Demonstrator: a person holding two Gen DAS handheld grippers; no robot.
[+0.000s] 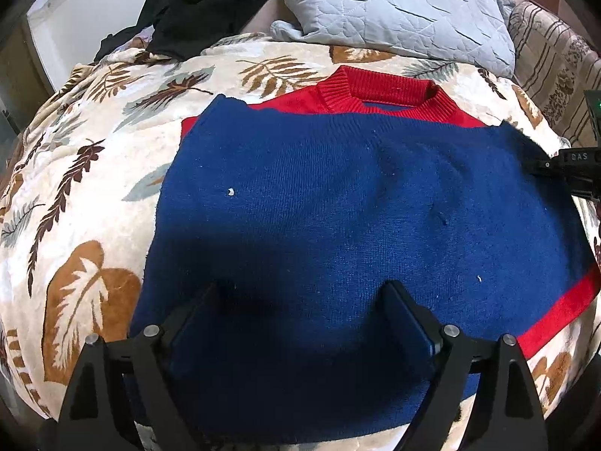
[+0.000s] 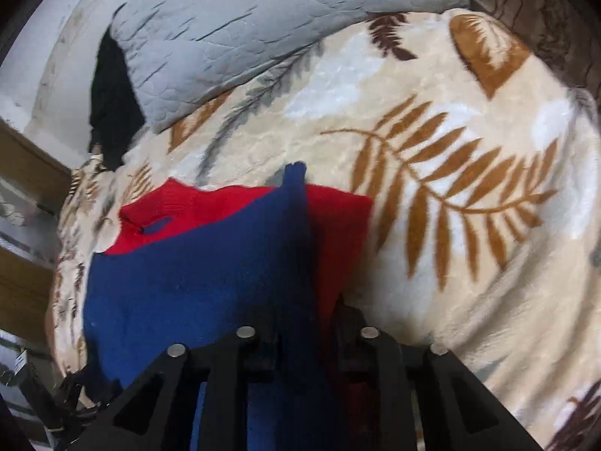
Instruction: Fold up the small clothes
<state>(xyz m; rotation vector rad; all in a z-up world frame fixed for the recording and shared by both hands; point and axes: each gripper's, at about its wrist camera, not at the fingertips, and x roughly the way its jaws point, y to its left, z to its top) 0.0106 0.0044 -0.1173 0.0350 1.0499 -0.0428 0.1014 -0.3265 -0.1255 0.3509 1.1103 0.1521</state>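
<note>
A small blue knit sweater (image 1: 338,188) with a red collar (image 1: 387,90) and a red hem band lies flat on a leaf-patterned blanket (image 1: 94,188). My left gripper (image 1: 304,289) hovers over the sweater's near part, jaws wide apart with nothing between them. In the right wrist view, my right gripper (image 2: 308,308) is shut on a raised fold of the sweater (image 2: 188,282), at the edge where blue meets red. The pinched blue cloth stands up in a ridge ahead of the fingers. The right gripper's black body (image 1: 563,165) also shows at the sweater's right edge.
A grey quilted pillow (image 1: 394,3) lies beyond the collar, with a black garment (image 1: 195,3) heaped to its left. A striped cushion (image 1: 552,64) sits at the far right. The blanket (image 2: 450,150) stretches bare to the right of the sweater. A white wall lies far left.
</note>
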